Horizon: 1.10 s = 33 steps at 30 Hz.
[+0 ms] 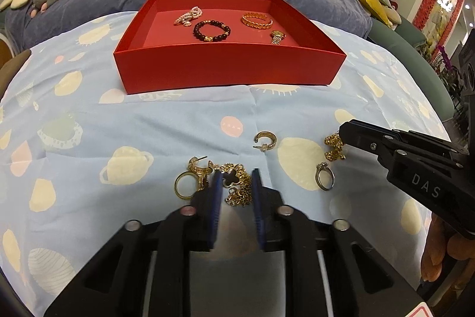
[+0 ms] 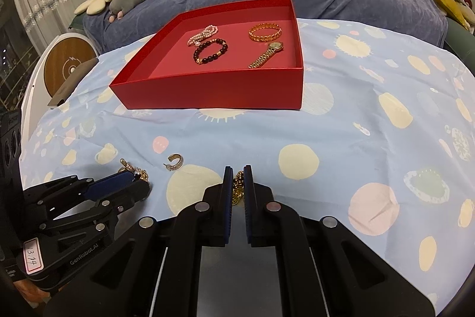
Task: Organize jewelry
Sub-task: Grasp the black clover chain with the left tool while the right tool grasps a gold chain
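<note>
1. Your left gripper (image 1: 236, 183): clamped on the clover necklace (image 1: 234, 183), heaped on the cloth (image 1: 178, 124).
2. Your right gripper (image 2: 238, 180): pinched on the gold chain (image 2: 238, 186).
3. Red box (image 1: 228, 70): straight ahead of both, beyond the cloth; the right sits nearer its watch (image 2: 267, 54) side.

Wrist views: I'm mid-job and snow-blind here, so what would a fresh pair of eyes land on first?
First the red box at the far side of the planet-print blue cloth, already holding a pearl bracelet, a dark bead bracelet, a gold bangle and a gold watch. Next, both grippers down on the near cloth: the left gripper shut on a gold clover chain, the right gripper shut on another gold chain. Loose rings and earrings lie around them.
</note>
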Each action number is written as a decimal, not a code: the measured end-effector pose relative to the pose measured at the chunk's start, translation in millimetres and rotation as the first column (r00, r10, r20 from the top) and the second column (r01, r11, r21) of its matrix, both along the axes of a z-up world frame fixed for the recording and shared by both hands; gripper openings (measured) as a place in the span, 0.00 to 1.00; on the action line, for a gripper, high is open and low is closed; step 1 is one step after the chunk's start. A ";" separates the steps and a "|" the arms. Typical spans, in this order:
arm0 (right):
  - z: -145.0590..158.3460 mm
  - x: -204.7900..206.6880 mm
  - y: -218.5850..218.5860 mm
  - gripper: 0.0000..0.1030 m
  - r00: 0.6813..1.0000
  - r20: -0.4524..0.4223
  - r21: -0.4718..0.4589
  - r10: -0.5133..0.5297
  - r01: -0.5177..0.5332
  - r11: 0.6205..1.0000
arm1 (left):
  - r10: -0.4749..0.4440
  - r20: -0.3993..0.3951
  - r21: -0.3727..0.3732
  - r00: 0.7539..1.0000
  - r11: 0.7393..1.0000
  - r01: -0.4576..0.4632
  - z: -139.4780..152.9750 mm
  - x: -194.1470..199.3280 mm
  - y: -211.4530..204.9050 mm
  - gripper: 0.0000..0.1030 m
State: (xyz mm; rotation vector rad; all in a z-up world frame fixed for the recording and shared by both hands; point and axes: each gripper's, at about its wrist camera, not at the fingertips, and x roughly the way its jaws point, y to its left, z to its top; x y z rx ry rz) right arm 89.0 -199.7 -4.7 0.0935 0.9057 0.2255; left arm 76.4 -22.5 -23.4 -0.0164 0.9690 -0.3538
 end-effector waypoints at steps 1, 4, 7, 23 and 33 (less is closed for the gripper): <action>1.5 -0.4 -0.9 0.06 1.000 0.004 0.003 -0.002 0.002 1.000 | -0.003 0.002 0.001 1.000 1.000 0.003 -0.2 -0.5 -0.7 0.02; 7.3 -1.6 -3.1 0.06 1.000 0.015 0.013 -0.003 0.003 1.000 | -0.018 0.010 0.009 1.000 1.000 0.018 0.6 -1.9 -3.6 0.01; 13.3 -2.2 -3.9 0.06 1.000 0.029 0.021 -0.007 0.007 1.000 | -0.023 0.007 -0.001 1.000 1.000 0.023 2.2 -1.7 -4.5 0.00; 20.5 -2.6 -8.5 0.06 0.999 0.038 0.042 -0.019 0.017 0.999 | -0.024 0.035 0.027 0.999 0.999 0.023 9.4 2.3 -13.5 0.21; 18.4 -4.2 -11.1 0.06 0.999 0.028 0.042 -0.017 0.016 0.999 | -0.065 0.075 0.108 0.995 0.993 0.057 -0.4 1.5 -26.5 0.10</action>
